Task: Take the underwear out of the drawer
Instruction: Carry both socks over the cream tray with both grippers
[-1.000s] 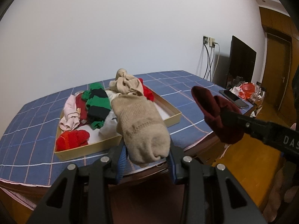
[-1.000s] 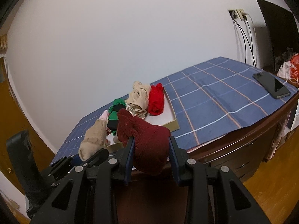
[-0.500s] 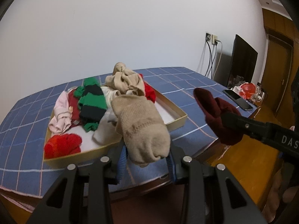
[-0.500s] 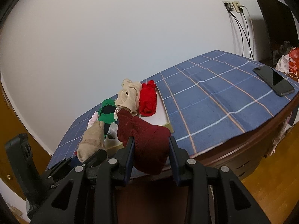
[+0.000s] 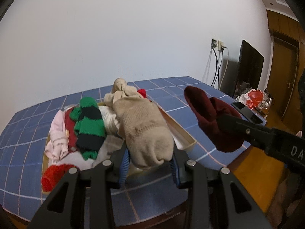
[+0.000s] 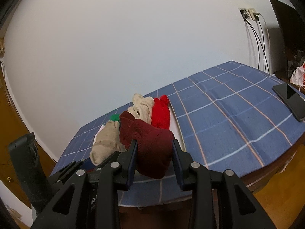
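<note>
The left hand-held gripper (image 5: 150,164) is clamped on a beige bundle (image 5: 144,131), the right hand-held gripper (image 6: 154,156) on a maroon one (image 6: 150,148); both garments hang above the near edge of the surface (image 6: 238,126), by the shallow drawer (image 5: 187,138). Each grip bites only the soft rolled end, so a quick swing could let a bundle slip, or drag on the pile below.

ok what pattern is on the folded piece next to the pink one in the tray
Green and black stripes; it shows best in the left wrist view, lying between the pink piece and the white ones.
</note>
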{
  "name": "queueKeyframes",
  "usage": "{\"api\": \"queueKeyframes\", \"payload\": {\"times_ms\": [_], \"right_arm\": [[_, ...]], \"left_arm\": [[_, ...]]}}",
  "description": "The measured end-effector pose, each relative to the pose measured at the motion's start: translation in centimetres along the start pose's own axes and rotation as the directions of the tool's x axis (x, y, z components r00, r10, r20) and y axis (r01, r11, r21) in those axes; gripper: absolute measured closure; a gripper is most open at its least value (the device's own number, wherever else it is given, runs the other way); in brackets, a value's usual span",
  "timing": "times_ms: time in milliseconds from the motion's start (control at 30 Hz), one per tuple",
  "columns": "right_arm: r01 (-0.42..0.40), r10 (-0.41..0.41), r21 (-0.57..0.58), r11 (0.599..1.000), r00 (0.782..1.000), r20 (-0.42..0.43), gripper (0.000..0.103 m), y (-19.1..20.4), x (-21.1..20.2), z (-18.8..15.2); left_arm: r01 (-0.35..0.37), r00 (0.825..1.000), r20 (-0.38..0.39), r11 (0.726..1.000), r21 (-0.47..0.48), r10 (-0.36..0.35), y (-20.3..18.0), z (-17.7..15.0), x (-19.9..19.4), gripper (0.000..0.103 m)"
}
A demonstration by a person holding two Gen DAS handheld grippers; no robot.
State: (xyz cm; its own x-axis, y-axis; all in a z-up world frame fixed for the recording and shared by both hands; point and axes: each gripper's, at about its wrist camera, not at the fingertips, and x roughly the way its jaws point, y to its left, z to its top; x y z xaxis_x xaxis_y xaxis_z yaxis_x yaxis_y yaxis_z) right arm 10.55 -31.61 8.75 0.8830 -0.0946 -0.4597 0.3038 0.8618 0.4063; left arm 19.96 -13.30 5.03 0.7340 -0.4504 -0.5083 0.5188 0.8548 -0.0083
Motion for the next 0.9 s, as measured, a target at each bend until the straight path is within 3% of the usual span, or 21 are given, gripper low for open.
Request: {"api": "queueKeyframes", "payload": {"times_ms": [400,900], "right_arm": [[0.005,-0.005,0.012,1.0,1.0,-0.001,0.066,-0.3,1.6,1.5],[0.047,-0.047,-0.001,0.999,0.999,-0.027,0.066,-1.1,3.7,2.1]], "left_arm": [[-0.013,1.0,0.015,1.0,0.019,0.013,-0.6,2.0,1.9,0.067],[0.015,0.997,-0.074,1.0,-0.009,-0.016,-0.9,1.8,5.3,0.067]]}}
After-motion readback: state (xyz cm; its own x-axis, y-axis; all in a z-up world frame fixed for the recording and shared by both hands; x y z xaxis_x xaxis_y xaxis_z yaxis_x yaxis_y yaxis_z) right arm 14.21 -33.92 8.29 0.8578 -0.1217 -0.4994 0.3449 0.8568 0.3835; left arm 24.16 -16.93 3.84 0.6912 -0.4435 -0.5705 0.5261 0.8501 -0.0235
